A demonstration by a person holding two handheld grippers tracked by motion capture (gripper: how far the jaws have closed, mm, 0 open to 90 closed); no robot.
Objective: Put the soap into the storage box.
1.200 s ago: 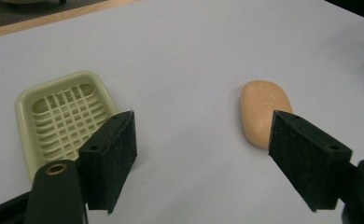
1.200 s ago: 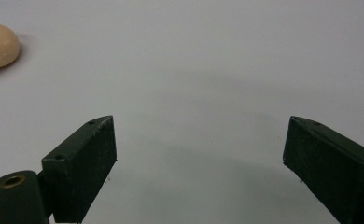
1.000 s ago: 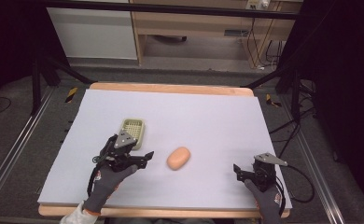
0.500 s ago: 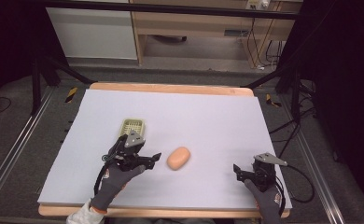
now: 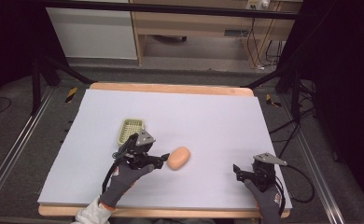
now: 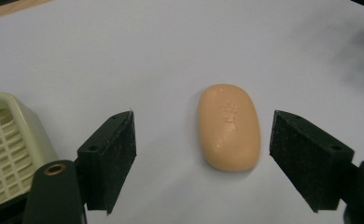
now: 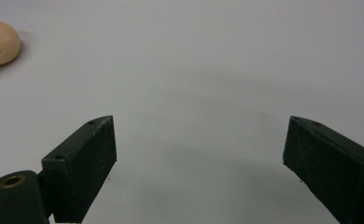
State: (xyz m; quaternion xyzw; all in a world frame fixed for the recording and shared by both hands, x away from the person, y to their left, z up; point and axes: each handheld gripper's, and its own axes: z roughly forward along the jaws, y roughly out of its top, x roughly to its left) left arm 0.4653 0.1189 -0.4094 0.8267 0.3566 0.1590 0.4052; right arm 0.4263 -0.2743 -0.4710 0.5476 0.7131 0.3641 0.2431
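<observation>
Soap dish (image 5: 130,130) empty; soap (image 6: 228,126) between spread left claw (image 6: 202,161); right claw (image 7: 199,168) spread

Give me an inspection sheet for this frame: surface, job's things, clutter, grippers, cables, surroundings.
Surface: pale mat on a wooden table.
Job's things: peach soap bar lying flat; pale green soap dish apart from it, empty.
Clutter: nothing seen.
Grippers: left gripper open, jaws either side of the soap, not touching; right gripper open over bare mat.
Cables: black cable trails from the right gripper off the table edge.
Surroundings: dark floor, stand legs, wooden furniture behind.
</observation>
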